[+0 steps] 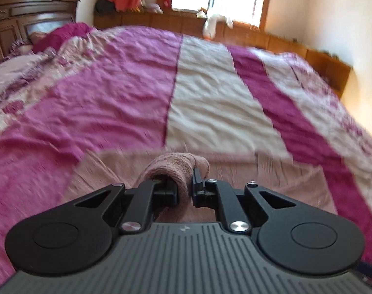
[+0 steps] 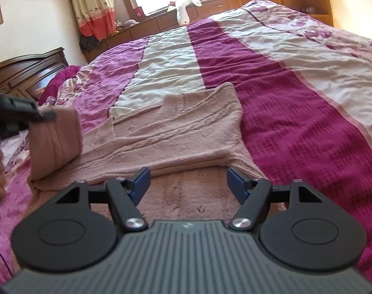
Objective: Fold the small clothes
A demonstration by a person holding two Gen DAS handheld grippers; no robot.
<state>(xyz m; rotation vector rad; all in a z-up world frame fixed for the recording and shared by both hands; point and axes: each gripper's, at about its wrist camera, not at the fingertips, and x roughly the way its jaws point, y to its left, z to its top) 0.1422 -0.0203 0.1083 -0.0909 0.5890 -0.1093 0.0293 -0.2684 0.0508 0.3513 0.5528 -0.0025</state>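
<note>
Sweater, dusty pink knit, lies across my striped bedspread; my left gripper pinches its lifted sleeve, my right gripper hangs spread above its hem.

Right gripper fingers apart above pink sweater, left gripper lifting its edge

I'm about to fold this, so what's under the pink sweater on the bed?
The pink sweater lies on the striped bedspread, which shows all around it. The left gripper lifts one part. Anything beneath the flat part is covered.
</note>
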